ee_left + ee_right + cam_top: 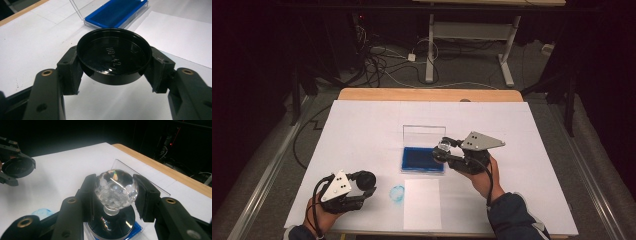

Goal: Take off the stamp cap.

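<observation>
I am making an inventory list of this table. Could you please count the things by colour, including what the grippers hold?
Black: 1, the round cap in the left gripper
Clear: 1, the faceted-knob stamp in the right gripper
Blue: 2, the ink pad tray and the blue print
White: 1, the paper sheet
Total: 5

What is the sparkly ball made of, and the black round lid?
The ball looks like clear cut glass or crystal, maybe acrylic: see-through, faceted, with bright glints and a rainbow fleck. The black lid looks like glossy moulded plastic: shiny reflections, a thin rim and raised lettering inside.
</observation>
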